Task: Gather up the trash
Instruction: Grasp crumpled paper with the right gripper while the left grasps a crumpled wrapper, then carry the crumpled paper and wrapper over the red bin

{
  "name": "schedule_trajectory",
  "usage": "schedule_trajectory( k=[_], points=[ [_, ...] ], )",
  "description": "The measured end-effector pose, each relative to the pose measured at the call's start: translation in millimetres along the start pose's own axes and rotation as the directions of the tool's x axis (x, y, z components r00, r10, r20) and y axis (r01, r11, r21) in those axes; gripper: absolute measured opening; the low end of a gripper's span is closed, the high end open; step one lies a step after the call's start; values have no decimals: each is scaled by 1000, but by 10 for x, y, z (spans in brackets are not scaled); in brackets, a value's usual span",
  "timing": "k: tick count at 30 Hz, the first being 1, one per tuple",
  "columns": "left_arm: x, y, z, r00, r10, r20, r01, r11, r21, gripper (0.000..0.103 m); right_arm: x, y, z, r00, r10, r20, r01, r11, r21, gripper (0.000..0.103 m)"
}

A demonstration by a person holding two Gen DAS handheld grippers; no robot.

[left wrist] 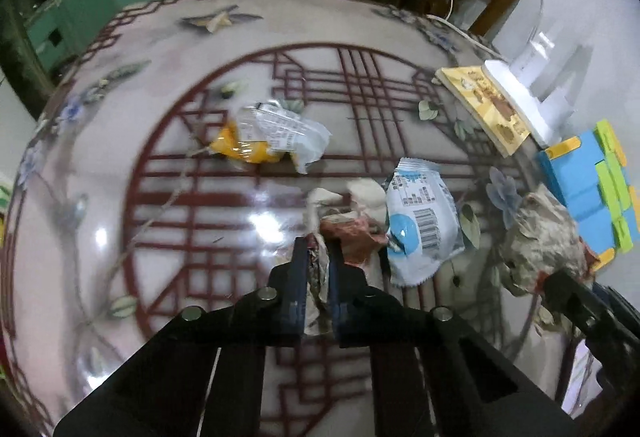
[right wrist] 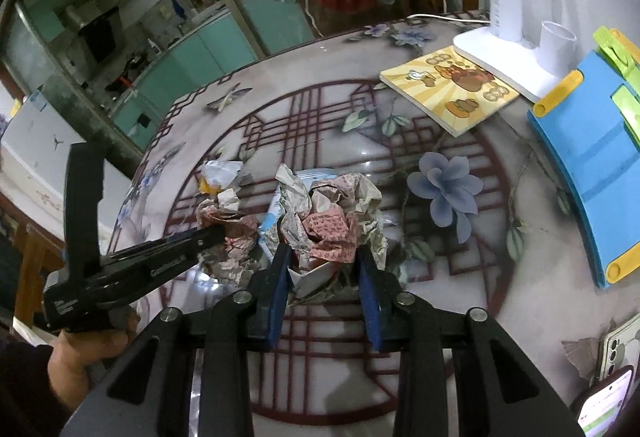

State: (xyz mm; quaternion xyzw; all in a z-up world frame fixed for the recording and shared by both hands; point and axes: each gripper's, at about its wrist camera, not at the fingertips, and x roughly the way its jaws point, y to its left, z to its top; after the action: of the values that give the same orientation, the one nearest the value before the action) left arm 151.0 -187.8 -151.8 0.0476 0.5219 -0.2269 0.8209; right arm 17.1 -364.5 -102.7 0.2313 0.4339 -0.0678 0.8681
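Glossy and printed with red lattice and blue flowers, the table (right wrist: 460, 337) carries scattered litter, with a yellow picture book (right wrist: 448, 89) and a blue folder (right wrist: 580, 173) at its far right edge. The left gripper (left wrist: 318, 277) has its fingers pinched tight on a crumpled reddish paper scrap (left wrist: 318, 273), which trails onto the surface toward a blue-and-white snack wrapper (left wrist: 420, 225) just to its right. The right gripper (right wrist: 326, 269) has its fingers closed against the sides of a larger newspaper wad (right wrist: 332, 221), a pink printed piece at its centre.

Both pieces look light and springy, so I judge the step in hand to be lifting them away together. Doing it well means keeping steady pressure, raising each straight up so loose tails do not drag the neighbouring wrapper, and keeping the two tools apart. An orange-and-white wrapper (left wrist: 272, 137) lies farther off, left of centre, yet to be collected. No bin is visible in either view.
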Motion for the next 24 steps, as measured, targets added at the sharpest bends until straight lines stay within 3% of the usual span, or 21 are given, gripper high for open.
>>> schedule_trajectory(
  k=[5, 12, 24],
  points=[
    [-389, 172, -112, 999, -8, 45, 9, 1000, -20, 6, -91, 237, -19, 1000, 25, 7, -24, 999, -48, 30],
    [-886, 404, -304, 992, 37, 123, -36, 999, -13, 6, -157, 625, -95, 998, 57, 7, -56, 992, -110, 30],
    [-1288, 1002, -601, 980, 102, 169, -90, 993, -77, 6, -170, 1402, -323, 995, 96, -14, -96, 974, -206, 30]
  ],
)
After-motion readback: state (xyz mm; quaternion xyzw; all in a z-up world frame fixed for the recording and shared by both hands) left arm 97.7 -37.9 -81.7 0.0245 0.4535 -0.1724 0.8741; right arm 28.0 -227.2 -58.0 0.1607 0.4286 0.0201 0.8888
